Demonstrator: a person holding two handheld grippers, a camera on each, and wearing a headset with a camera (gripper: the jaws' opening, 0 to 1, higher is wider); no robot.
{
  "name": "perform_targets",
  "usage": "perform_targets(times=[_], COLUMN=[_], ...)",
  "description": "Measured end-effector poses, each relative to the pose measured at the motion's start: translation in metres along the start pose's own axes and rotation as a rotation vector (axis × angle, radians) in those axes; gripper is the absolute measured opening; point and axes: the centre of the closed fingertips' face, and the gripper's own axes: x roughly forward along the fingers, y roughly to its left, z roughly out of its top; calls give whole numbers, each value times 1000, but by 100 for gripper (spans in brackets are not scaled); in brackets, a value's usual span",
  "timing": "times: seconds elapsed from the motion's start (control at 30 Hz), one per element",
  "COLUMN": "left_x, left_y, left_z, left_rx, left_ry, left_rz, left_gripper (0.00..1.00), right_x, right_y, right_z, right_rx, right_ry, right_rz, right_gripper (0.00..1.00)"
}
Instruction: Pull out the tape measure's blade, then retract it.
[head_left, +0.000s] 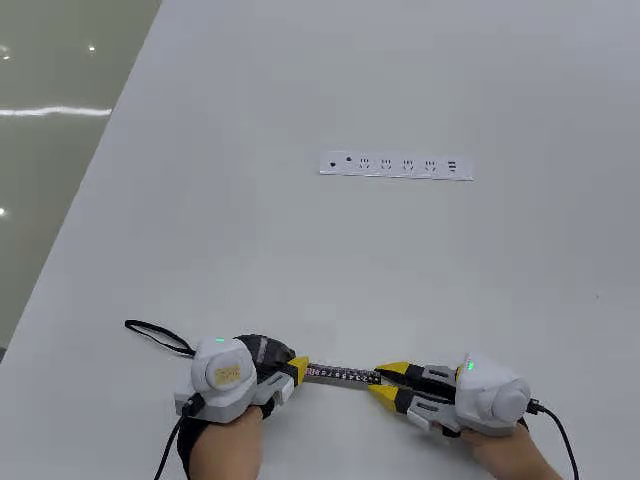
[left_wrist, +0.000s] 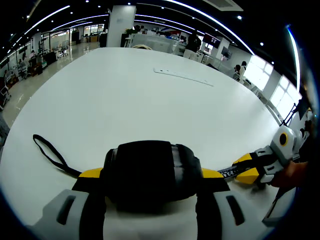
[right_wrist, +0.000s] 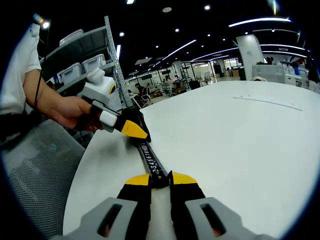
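pull-out step: i am clamping the left gripper (head_left: 288, 374) on the tape measure (left_wrist: 150, 162) near me, the right gripper (right_wrist: 160, 181) pinching its partly drawn blade (right_wrist: 150, 156); next, i judge, a steady rightward pull is needed.

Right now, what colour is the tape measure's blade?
The blade is black with white numerals, clearest in the right gripper view.

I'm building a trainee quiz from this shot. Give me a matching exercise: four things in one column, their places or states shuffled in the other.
1 tape measure case
2 blade
3 wrist strap
4 power strip

A flat farther up the table, on its own
B clamped between the left gripper's jaws
C trailing loose beside the case
D drawn out a little, its end pinched by the right gripper

Pairs: 1-B, 2-D, 3-C, 4-A
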Motion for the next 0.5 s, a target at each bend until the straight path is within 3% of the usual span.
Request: perform_targets(times=[0.5], left_x=[-1], left_y=[0], left_z=[0], left_rx=[0], left_ry=[1], left_rz=[0], left_gripper=[72], right_x=[14], right_y=[4], right_z=[4], right_rx=[-6], right_ry=[4], right_rz=[14], right_gripper=[12])
